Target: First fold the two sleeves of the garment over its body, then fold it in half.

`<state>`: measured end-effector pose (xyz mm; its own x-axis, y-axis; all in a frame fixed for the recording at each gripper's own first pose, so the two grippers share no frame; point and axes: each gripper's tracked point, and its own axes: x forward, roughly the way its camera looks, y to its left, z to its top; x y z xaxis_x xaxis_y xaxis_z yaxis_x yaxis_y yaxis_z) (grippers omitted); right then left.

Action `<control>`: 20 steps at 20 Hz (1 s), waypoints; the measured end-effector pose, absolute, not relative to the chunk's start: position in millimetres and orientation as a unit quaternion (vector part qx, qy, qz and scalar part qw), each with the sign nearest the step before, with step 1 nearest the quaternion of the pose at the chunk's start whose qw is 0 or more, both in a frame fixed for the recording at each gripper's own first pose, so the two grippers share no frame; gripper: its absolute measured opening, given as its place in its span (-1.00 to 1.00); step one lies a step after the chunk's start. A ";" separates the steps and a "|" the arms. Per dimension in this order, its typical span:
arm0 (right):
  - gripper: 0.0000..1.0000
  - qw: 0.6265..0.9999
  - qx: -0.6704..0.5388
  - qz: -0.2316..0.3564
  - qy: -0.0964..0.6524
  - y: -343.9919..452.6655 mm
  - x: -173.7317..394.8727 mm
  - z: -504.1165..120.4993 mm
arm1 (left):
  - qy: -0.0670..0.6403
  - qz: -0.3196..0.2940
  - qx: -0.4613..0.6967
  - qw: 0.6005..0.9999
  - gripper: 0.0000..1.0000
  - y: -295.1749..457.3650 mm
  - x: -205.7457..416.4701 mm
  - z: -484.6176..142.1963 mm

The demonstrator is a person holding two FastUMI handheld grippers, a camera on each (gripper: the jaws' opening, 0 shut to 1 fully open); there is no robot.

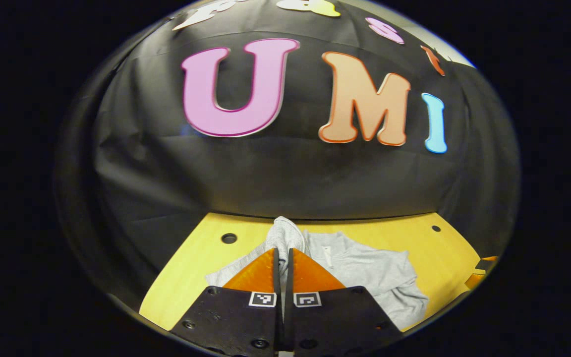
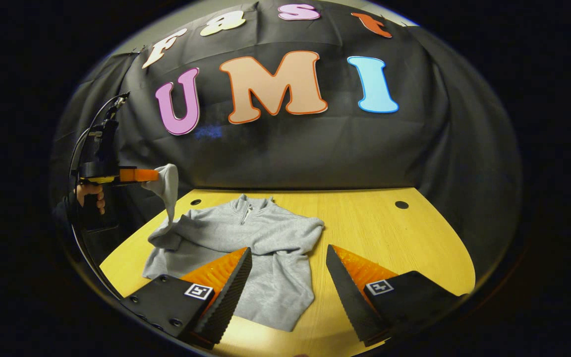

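Note:
A grey zip-neck sweatshirt (image 2: 260,248) lies collar-far on the yellow table (image 2: 389,238). Its left sleeve (image 2: 167,191) is lifted off the table, and the cuff is pinched in my left gripper (image 2: 142,175), held up at the table's left edge by a hand (image 2: 89,194). In the left gripper view the left gripper (image 1: 283,253) is shut, with the grey cuff (image 1: 285,235) sticking out between its tips and the sweatshirt's body (image 1: 370,270) lying beyond. My right gripper (image 2: 288,255) hangs open over the near right part of the sweatshirt, holding nothing.
The table has round holes at its far corners (image 2: 402,204) (image 2: 196,202). Black cloth wall closes the back and sides. Bare tabletop stretches to the right of the sweatshirt. An orange part (image 1: 484,270) shows at the right edge in the left gripper view.

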<state>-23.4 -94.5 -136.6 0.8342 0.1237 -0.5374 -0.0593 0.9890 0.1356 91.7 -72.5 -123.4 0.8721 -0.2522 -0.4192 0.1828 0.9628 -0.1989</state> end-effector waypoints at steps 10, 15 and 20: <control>0.92 0.955 0.060 0.009 0.292 -142.6 -48.0 -138.3 | 0.249 -0.201 -0.070 0.945 -1.00 -195.5 98.3 -140.3; 0.92 0.954 0.054 -0.006 0.296 -163.4 -58.9 -140.2 | 0.275 -0.228 -0.058 0.932 -1.00 -250.1 99.3 -179.3; 0.92 0.950 0.053 -0.020 0.307 -180.6 -70.6 -147.0 | 0.310 -0.258 -0.034 0.915 -1.00 -302.0 92.3 -224.1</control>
